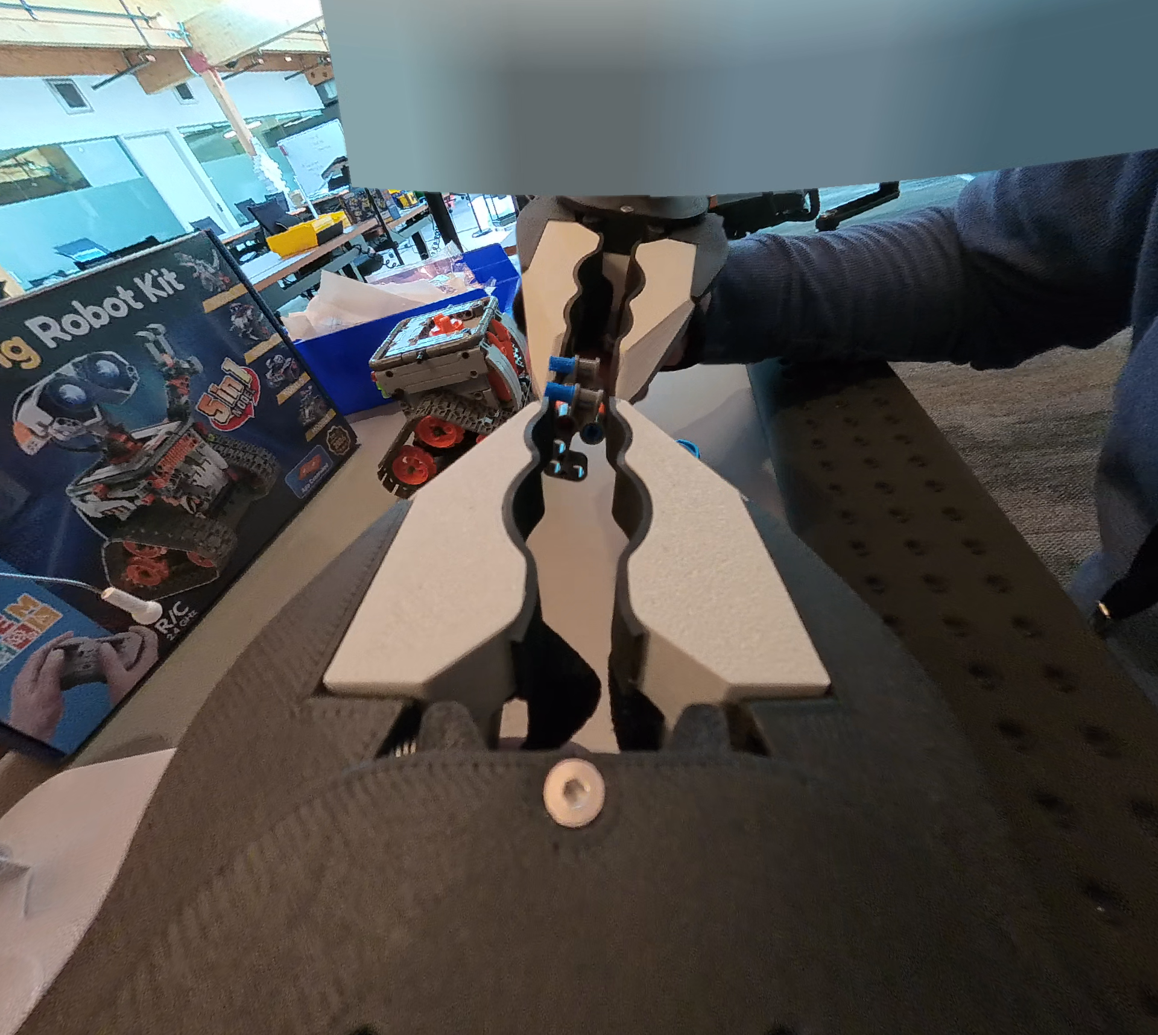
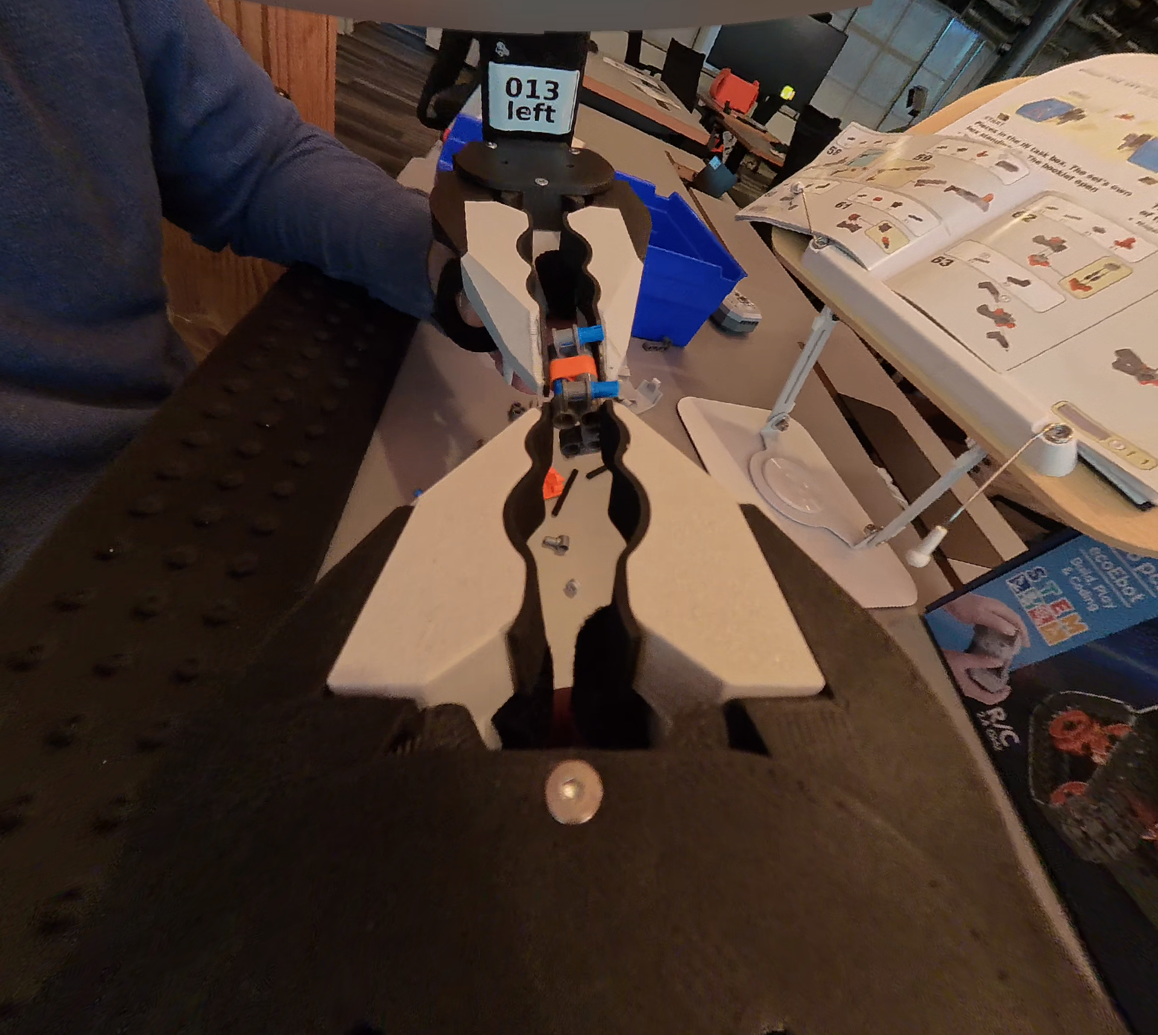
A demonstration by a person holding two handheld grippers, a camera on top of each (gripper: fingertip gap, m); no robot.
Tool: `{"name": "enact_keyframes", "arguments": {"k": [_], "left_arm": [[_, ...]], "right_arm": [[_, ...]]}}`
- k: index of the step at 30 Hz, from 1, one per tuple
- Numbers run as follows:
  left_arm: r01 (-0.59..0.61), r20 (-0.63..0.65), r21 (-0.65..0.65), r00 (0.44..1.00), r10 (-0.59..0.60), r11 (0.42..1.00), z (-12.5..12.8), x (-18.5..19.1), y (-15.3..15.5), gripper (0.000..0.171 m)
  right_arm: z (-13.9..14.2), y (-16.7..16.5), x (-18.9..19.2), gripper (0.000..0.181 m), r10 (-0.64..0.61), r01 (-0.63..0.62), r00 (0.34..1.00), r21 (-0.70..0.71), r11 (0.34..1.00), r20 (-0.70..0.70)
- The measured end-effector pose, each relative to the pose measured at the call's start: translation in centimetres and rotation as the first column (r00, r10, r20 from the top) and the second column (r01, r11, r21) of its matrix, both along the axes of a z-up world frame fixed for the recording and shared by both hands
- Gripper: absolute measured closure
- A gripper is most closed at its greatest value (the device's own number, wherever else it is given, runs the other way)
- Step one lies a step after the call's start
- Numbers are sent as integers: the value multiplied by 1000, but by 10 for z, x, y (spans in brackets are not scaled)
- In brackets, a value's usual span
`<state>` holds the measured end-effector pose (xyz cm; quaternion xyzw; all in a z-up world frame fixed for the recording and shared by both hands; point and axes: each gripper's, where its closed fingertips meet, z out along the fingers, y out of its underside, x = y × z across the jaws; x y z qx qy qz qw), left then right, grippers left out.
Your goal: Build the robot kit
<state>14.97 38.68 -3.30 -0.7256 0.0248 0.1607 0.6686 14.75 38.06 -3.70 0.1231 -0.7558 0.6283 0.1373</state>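
- Both grippers meet tip to tip: the left gripper (image 1: 573, 409) and the right gripper (image 2: 579, 409) have their jaws clenched on one small brick assembly (image 1: 573, 416), gray with blue pins.
- Beyond the jaws, a blue bin (image 2: 680, 265) is seen; its contents are hidden.
- Loose pieces (image 2: 556, 542) lie on the bench (image 2: 438, 397) beneath the jaws.
- Right of the right jaws, an open booklet (image 2: 977, 228) is propped on a stand.
- Left of the left jaws stand a tracked model (image 1: 451, 372) and a kit box (image 1: 156, 441).

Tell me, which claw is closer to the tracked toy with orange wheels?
Right, probably. The right claw sits just beside the tracked toy; the left claw is farther back. Both pinch one brick piece.
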Motion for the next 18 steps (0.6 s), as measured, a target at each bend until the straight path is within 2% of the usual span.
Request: {"name": "enact_keyframes", "arguments": {"k": [9, 14, 18], "left_arm": [[5, 47, 5, 999, -6, 1000, -5, -5, -2, 158], [-49, 4, 0, 999, 49, 999, -6, -13, -6, 157], [-84, -35, -24, 996, 83, 996, -9, -18, -8, 150]], "right_arm": [[-5, -1, -6, 168, -65, 68, 996, 48, 997, -68], [-6, 2, -15, 168, -111, 115, 991, 49, 992, -69], [-10, 5, -20, 168, -124, 127, 991, 65, 990, -51]]}}
